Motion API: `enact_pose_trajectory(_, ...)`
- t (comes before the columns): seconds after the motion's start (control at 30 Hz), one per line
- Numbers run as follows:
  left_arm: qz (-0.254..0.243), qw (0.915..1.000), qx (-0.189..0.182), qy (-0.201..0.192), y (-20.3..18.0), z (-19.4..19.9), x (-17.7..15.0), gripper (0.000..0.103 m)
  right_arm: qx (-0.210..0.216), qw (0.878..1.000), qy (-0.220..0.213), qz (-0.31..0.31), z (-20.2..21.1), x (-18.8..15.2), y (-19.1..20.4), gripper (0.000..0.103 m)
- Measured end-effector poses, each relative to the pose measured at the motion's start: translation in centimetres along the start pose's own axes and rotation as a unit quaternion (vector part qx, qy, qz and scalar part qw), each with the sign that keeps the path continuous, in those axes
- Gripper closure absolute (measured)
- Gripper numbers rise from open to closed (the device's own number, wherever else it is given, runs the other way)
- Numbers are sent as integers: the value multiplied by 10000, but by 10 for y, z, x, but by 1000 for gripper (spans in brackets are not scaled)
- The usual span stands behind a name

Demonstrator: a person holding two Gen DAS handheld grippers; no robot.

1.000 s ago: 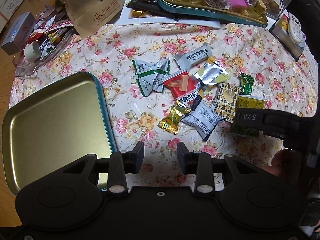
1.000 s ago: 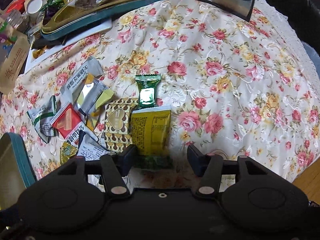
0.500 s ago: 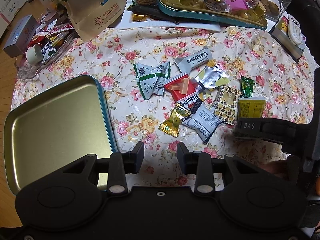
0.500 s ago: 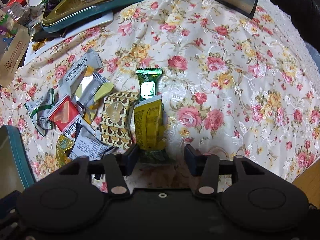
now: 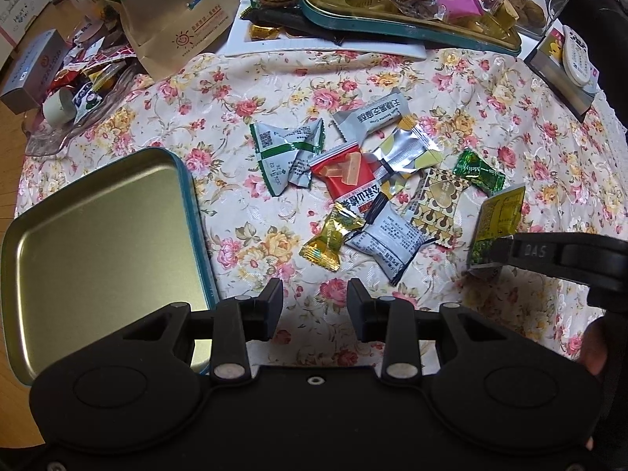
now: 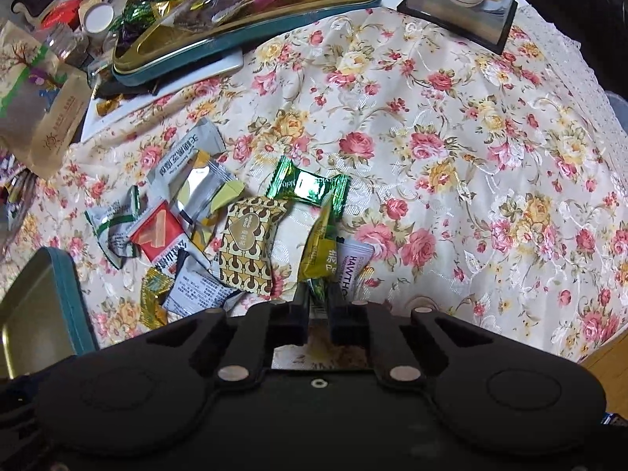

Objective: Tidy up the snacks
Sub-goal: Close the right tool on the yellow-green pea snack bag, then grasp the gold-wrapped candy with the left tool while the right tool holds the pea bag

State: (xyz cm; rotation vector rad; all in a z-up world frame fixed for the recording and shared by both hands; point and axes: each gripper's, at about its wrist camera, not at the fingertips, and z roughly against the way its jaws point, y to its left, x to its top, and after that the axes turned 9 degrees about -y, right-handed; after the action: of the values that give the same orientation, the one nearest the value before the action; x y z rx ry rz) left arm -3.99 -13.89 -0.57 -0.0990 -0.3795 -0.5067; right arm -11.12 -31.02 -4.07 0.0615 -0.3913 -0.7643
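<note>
Jaws of the right gripper, just closing, pinch the yellow-green snack packet, tilted up beside the snack pile on the table. Left gripper points steeply down, jaws apart and empty, beside the tin tray.

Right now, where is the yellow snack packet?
The yellow snack packet is pinched in the right tongs, tilted up off the floral tablecloth, just right of the brown heart-patterned packet and below the green candy.
</note>
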Motion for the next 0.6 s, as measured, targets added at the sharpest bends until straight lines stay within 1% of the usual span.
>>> enact_pose_trajectory(0.17,261,9996,-71,-104,13,2,9,59,288,9989,-153,-340,19,7,-16,95)
enact_pose_trajectory(0.23,397,9991,-55,-133,19,1,12,59,494,9973,-172,-521,27,10,-24,95)
enact_pose_trajectory(0.33,551,9984,-2,-91,25,-3,16,59,685,9948,-206,-732,36,15,-33,95)
enact_pose_trajectory(0.47,724,9973,-147,-42,26,-8,20,59,735,9935,-305,-812,46,18,-39,95)
enact_pose_trajectory(0.6,632,9978,-199,-57,14,-13,22,59,769,9927,-307,-877,49,19,-43,95)
